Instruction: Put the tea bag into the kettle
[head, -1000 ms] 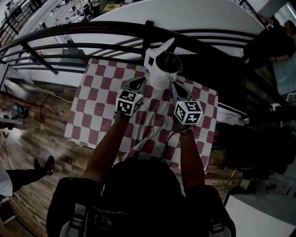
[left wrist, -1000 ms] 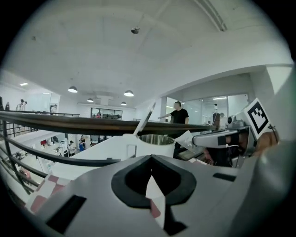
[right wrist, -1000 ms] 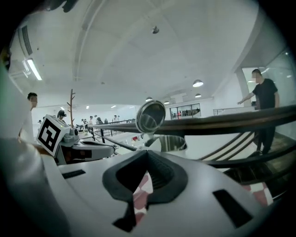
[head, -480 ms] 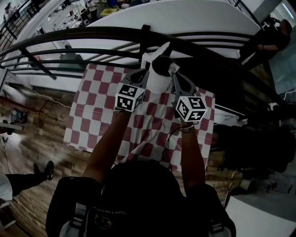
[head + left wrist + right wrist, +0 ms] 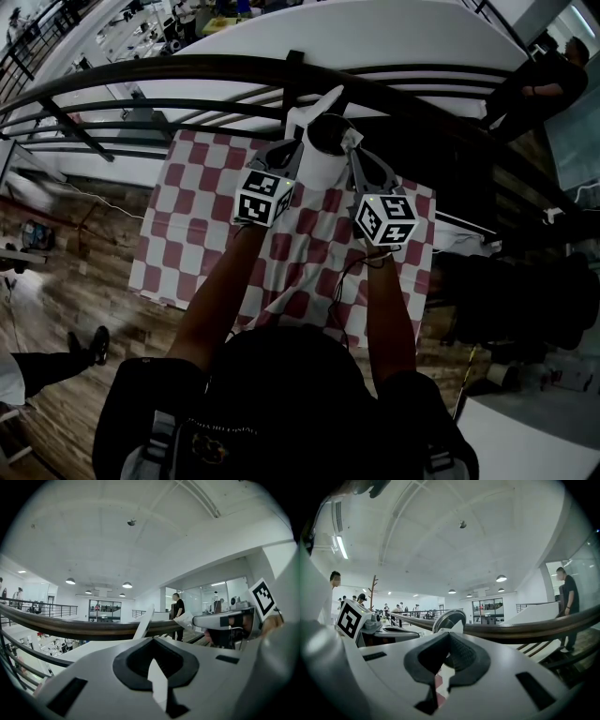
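Note:
The white kettle (image 5: 317, 161) stands on the red-and-white checked cloth (image 5: 197, 216), its long spout (image 5: 323, 98) pointing away. My left gripper (image 5: 289, 148) is at the kettle's left side near the rim, jaws shut. A thin white strip (image 5: 143, 623) rises just past its tips; I cannot tell whether it is held. My right gripper (image 5: 350, 142) is at the rim's right side, shut on a small white tea bag (image 5: 185, 619). In the right gripper view the tea bag (image 5: 457, 626) pokes out past the tips, in front of a round grey disc (image 5: 449, 617).
A dark curved railing (image 5: 187, 70) runs just behind the cloth, with a white surface beyond it. A person (image 5: 553, 84) stands at the far right. Wooden floor lies to the left, with a shoe (image 5: 94, 333) on it.
Both grippers rose from the kettle's lower sides to its rim and came closer to the head camera. Over the last half second nothing has moved.

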`<state>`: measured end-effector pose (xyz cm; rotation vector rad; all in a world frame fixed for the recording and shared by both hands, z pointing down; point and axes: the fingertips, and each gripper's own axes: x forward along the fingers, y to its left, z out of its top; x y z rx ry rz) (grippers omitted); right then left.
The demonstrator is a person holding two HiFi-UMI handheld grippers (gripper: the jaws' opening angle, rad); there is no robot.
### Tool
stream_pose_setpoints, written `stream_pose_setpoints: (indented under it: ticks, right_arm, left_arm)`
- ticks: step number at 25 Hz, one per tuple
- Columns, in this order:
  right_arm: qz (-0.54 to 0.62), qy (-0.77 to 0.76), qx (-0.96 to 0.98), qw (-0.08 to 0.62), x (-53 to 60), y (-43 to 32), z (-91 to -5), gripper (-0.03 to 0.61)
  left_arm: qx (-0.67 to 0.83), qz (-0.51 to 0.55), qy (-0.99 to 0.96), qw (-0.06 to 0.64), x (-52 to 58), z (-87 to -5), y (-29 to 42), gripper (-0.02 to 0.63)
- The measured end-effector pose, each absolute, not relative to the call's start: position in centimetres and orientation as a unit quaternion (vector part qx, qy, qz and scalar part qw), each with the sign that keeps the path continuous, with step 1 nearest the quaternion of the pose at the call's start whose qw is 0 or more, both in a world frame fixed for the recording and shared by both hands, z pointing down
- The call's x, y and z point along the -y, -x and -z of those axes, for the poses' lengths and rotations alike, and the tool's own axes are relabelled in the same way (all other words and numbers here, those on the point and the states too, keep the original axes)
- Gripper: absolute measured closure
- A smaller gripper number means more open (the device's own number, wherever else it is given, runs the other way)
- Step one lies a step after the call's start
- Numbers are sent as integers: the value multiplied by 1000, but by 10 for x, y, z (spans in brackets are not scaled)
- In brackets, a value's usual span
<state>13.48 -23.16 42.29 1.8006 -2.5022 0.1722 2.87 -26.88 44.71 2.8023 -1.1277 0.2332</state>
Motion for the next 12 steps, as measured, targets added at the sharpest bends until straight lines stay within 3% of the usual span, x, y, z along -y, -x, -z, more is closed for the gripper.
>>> stream_pose_setpoints:
  ticks: [12]
  right_arm:
    - [-73,-583,809,29,247,-139,-439,563]
  left_arm:
    - [369,-88,-923,66,281,-461,-38,609]
